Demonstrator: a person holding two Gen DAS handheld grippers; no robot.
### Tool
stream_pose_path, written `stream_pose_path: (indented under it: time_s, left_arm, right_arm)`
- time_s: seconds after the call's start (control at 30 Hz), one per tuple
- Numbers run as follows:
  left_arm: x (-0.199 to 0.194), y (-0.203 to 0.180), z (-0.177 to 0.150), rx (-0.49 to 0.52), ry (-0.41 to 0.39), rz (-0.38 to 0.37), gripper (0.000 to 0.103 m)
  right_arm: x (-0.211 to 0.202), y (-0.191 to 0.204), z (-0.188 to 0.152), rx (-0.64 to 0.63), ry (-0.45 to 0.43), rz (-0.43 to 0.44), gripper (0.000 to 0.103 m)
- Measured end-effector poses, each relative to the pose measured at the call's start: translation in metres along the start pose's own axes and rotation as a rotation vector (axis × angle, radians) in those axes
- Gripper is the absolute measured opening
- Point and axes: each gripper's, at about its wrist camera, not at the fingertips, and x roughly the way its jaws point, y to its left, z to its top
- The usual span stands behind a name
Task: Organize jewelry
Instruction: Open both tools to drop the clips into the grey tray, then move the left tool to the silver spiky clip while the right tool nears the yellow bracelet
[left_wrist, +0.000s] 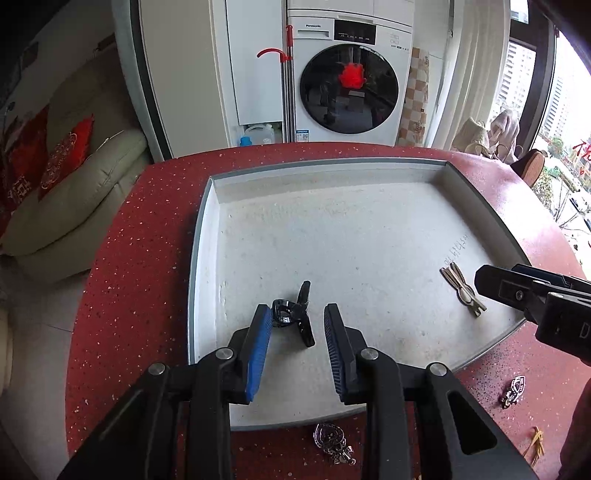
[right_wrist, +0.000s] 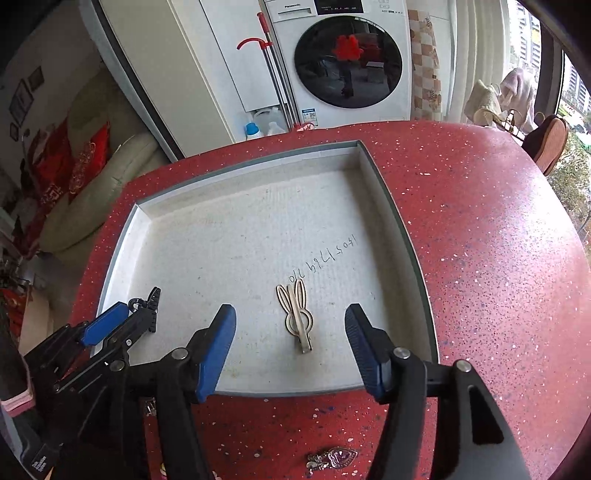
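Here, two hair clips are seen in one white tray: a black clip between the parted left tongs, a rabbit-shaped clip between the parted right tongs; two heart pendants are left on the red surface behind them.

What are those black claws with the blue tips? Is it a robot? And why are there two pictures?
No robot here: a person holds one gripper in each hand, and each has a little camera looking out along its fingers. So one picture is from the left gripper, the other from the right gripper. Both are open and hold nothing. Below them, on a red speckled table, sits a shallow white tray. In the tray lie a black hair clip and a pale bunny-shaped clip. The left gripper has the black clip between its fingers; the right has the bunny clip between its. Sparkly pieces wait on the table outside the tray.
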Motion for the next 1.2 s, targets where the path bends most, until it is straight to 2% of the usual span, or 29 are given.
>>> stream_pose_path:
  time_s: [0.03, 0.07, 0.1, 0.13, 0.2, 0.4, 0.53, 0.63, 0.67, 0.7, 0.73, 0.77, 1.0, 1.07, 1.2]
  left_arm:
    - [-0.006, 0.001, 0.000, -0.003, -0.013, 0.001, 0.073]
    - [-0.012, 0.003, 0.000, -0.013, -0.035, 0.004, 0.100]
    - [-0.020, 0.005, 0.000, -0.026, -0.064, 0.004, 0.103]
    - [-0.026, 0.006, 0.000, -0.034, -0.084, -0.004, 0.103]
    - [-0.034, 0.008, 0.002, -0.036, -0.083, -0.021, 0.103]
    - [-0.058, 0.020, -0.004, -0.071, -0.085, -0.041, 0.103]
    - [-0.078, 0.029, -0.013, -0.090, -0.094, -0.045, 0.103]
    - [-0.088, 0.038, -0.023, -0.124, -0.084, -0.055, 0.103]
    - [-0.090, 0.041, -0.026, -0.134, -0.076, -0.057, 0.103]
    - [-0.092, 0.044, -0.029, -0.144, -0.067, -0.060, 0.103]
    - [-0.093, 0.047, -0.033, -0.152, -0.058, -0.067, 0.103]
    - [-0.093, 0.050, -0.037, -0.161, -0.045, -0.076, 0.103]
    - [-0.100, 0.058, -0.064, -0.197, 0.003, -0.127, 0.103]
    - [-0.102, 0.059, -0.071, -0.199, 0.004, -0.119, 0.103]
    - [-0.107, 0.060, -0.082, -0.184, 0.000, -0.090, 0.103]
  right_arm:
    - [-0.004, 0.000, 0.000, 0.006, -0.005, 0.005, 0.070]
    - [-0.008, -0.001, 0.000, 0.013, -0.010, 0.010, 0.070]
    - [-0.011, -0.001, 0.000, 0.018, -0.016, 0.015, 0.070]
    - [-0.014, -0.001, -0.001, 0.020, -0.023, 0.016, 0.071]
    - [-0.021, 0.002, -0.004, 0.016, -0.036, 0.009, 0.081]
    - [-0.045, 0.011, -0.014, 0.015, -0.071, 0.044, 0.082]
    - [-0.062, 0.010, -0.024, 0.038, -0.095, 0.111, 0.083]
    - [-0.072, 0.008, -0.036, 0.050, -0.118, 0.117, 0.084]
    - [-0.074, 0.006, -0.040, 0.056, -0.122, 0.120, 0.087]
    - [-0.076, 0.005, -0.043, 0.064, -0.123, 0.128, 0.096]
    - [-0.078, 0.003, -0.046, 0.069, -0.122, 0.134, 0.101]
    - [-0.079, 0.002, -0.049, 0.070, -0.124, 0.143, 0.103]
    - [-0.094, -0.004, -0.074, 0.059, -0.173, 0.139, 0.103]
    - [-0.100, -0.010, -0.080, 0.083, -0.204, 0.166, 0.103]
    - [-0.103, -0.021, -0.087, 0.119, -0.170, 0.192, 0.103]
